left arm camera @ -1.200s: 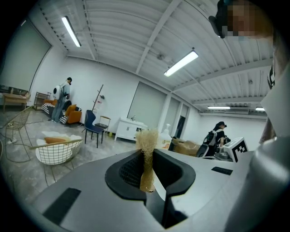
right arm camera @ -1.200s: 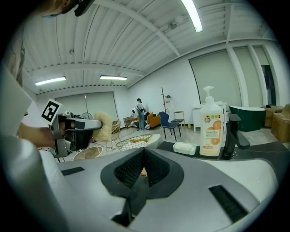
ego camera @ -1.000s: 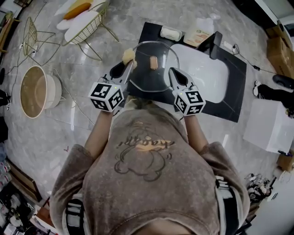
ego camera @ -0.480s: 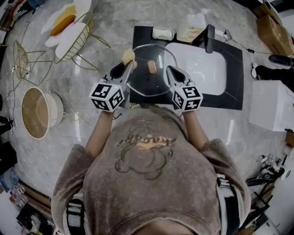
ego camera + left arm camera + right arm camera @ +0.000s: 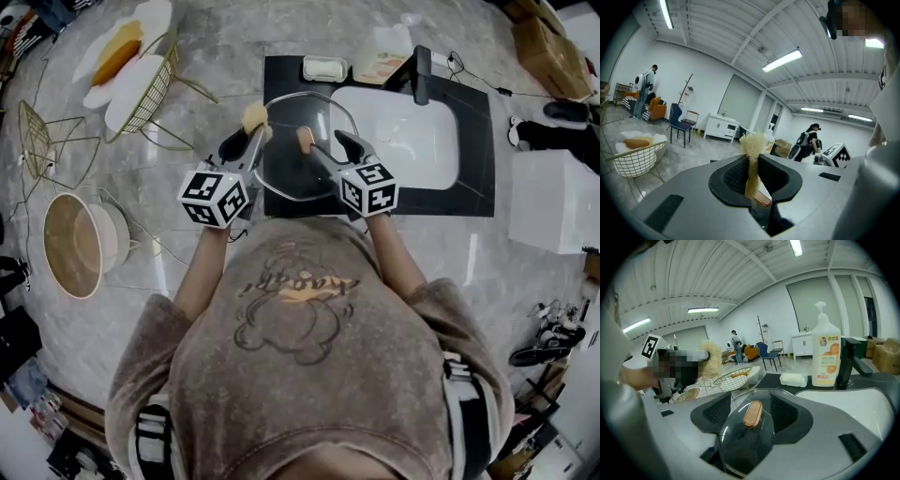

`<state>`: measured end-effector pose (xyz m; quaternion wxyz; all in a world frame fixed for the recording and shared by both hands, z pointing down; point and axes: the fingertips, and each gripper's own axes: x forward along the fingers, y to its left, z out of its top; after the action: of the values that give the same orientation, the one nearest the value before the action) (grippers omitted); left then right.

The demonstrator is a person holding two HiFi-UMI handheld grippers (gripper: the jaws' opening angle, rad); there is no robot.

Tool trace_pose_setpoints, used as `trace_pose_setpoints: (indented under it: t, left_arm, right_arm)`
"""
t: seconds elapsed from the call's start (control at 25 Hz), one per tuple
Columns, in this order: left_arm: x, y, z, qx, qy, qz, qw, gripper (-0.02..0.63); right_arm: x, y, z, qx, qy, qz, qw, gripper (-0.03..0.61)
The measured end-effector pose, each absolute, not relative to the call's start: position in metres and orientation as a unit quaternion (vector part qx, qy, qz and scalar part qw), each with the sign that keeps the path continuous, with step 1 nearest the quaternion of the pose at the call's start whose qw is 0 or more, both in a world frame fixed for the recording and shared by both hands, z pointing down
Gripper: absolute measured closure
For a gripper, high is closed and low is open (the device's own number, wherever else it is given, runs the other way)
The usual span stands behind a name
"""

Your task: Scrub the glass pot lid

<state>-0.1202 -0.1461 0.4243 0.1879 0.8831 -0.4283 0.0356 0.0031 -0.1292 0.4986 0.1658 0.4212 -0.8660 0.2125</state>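
My left gripper [image 5: 246, 137] has its jaws closed on a tan fibrous scrubber [image 5: 255, 116]. In the left gripper view the scrubber [image 5: 752, 146] stands upright, pinched between the two jaws of the left gripper [image 5: 752, 161], with its frayed top sticking out above them.

My right gripper [image 5: 328, 145] has just been opening its jaws, and they now stand wide apart. In the right gripper view the glass lid [image 5: 745, 446] sits between them, its copper-coloured knob [image 5: 753, 414] in the middle of the gap of the right gripper [image 5: 753, 399]. I see space on both sides of the knob, and I cannot see either pad pressing on the glass, so I read this gripper as open around the lid, not gripping it.

From the head view the glass lid [image 5: 292, 180] lies over the black bench [image 5: 473, 192], just left of the white sink [image 5: 417, 141], with part of its rim reaching over the sink's edge. The scrubber is at the lid's upper left rim, and the knob [image 5: 304, 139] is beside the right gripper's left jaw.

At the back of the bench stand a soap dish [image 5: 324, 67], a pump bottle [image 5: 384, 56] with oranges on its label and a black tap [image 5: 422, 73]. A wire basket [image 5: 141, 84] and a round bowl [image 5: 75, 246] are well apart to the left.
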Motion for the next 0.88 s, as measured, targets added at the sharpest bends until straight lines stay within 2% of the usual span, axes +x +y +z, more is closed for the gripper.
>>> trace_pose_setpoints:
  t: [0.6, 0.88]
  left_arm:
    - [-0.121, -0.160, 0.437, 0.882, -0.422, 0.048, 0.202, 0.551]
    - [-0.124, -0.163, 0.446, 0.879, -0.425, 0.055, 0.210, 0.551]
  right_arm:
    - [-0.021, -0.143, 0.576, 0.390, -0.852, 0.227, 0.266, 0.339]
    - [-0.029, -0.145, 0.594, 0.380, -0.848, 0.229, 0.291, 0.353]
